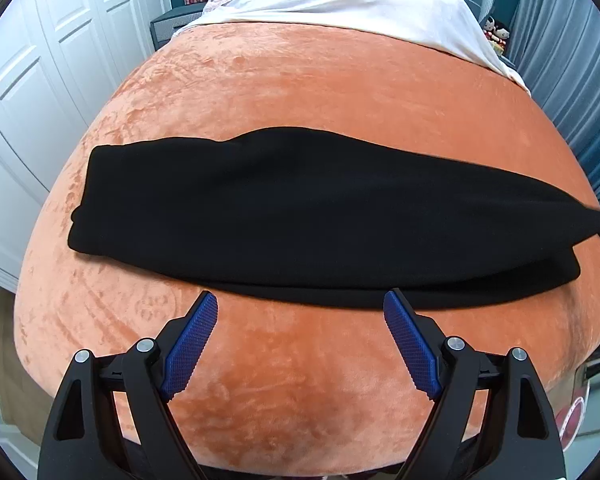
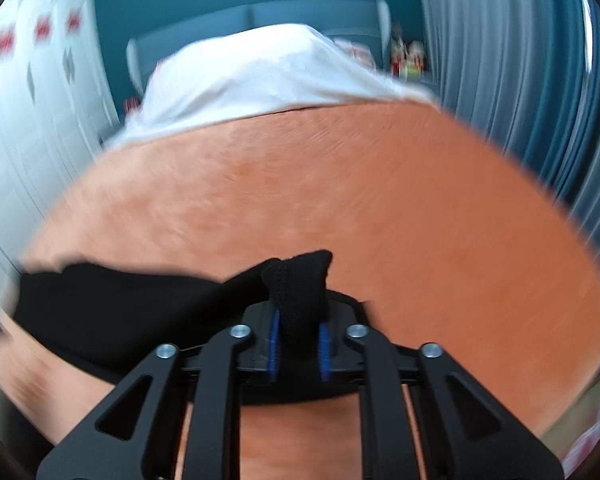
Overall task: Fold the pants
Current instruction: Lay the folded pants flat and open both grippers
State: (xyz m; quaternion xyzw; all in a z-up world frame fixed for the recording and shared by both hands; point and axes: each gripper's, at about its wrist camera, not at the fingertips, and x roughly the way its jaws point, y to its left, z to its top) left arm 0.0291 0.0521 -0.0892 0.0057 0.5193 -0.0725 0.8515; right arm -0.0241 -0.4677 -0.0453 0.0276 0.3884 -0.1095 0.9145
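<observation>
Orange bed cover (image 1: 300, 92) carries the black pants (image 1: 284, 216), their long axis running crosswise just beyond the left tongs (image 1: 300, 304), which gape empty near the bed's front edge. Right tongs (image 2: 300, 344) pinch one bunched end of the pants, lifted toward the right edge.

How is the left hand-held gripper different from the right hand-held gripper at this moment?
The left hand-held gripper stands wide open with nothing between its blue pads; the right hand-held gripper is closed on a bunched end of the black fabric pants. The left one hovers above the orange plush blanket beside the pants' near edge, while the right one lifts its end. Both have black frames and blue ribbed pads.
</observation>
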